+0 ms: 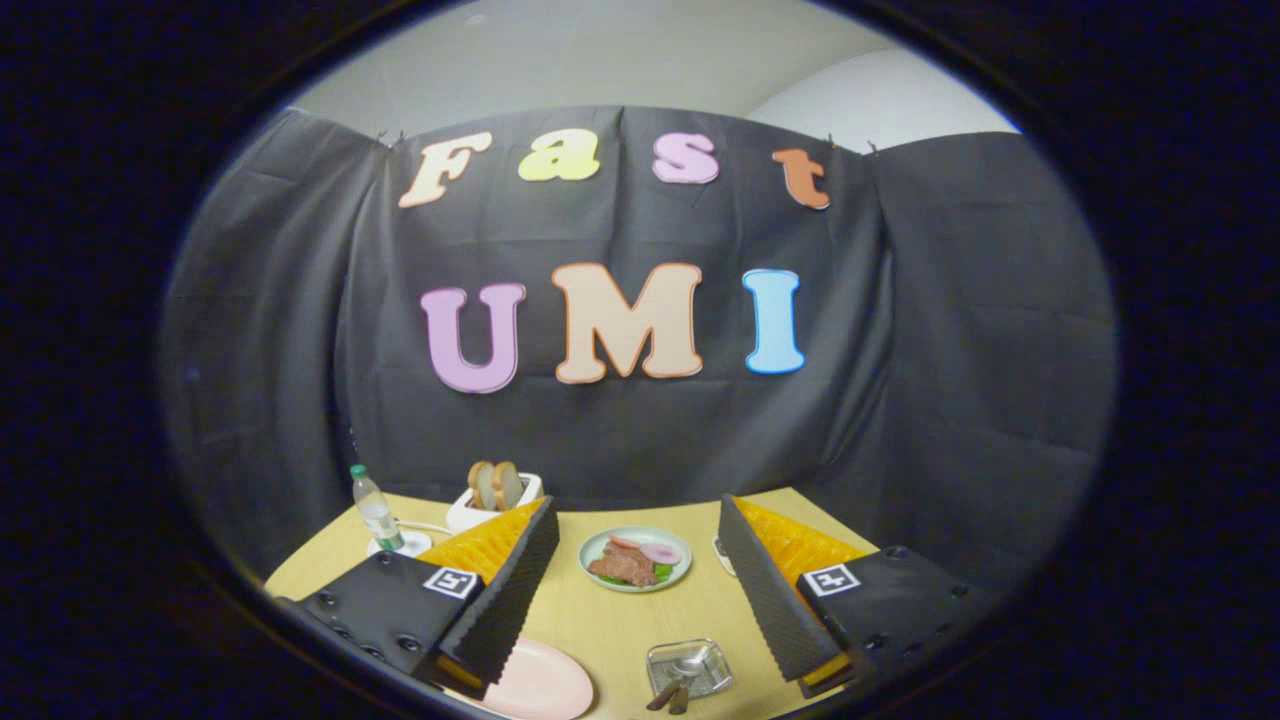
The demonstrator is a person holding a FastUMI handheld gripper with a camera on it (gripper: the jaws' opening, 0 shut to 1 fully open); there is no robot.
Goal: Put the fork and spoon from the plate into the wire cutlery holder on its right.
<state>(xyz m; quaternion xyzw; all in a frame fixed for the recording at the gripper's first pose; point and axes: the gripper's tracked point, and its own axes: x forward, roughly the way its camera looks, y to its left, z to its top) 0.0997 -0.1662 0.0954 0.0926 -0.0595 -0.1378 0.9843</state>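
My gripper (635, 590) hangs above the tabletop (620, 620) with its fingers (510, 590) spread wide and empty. Between them, close below, I see the wire cutlery holder (688, 668) with what look like the fork and spoon (678, 682) lying in it, handles poking out. The pink plate (540, 685) sits just to its left. Beyond lie a plate of food (635, 560), a toaster (490, 500) and a bottle (375, 508).

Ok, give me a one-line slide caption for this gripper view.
Gripper open above the table: cutlery already in the wire holder, right of the bare pink plate.
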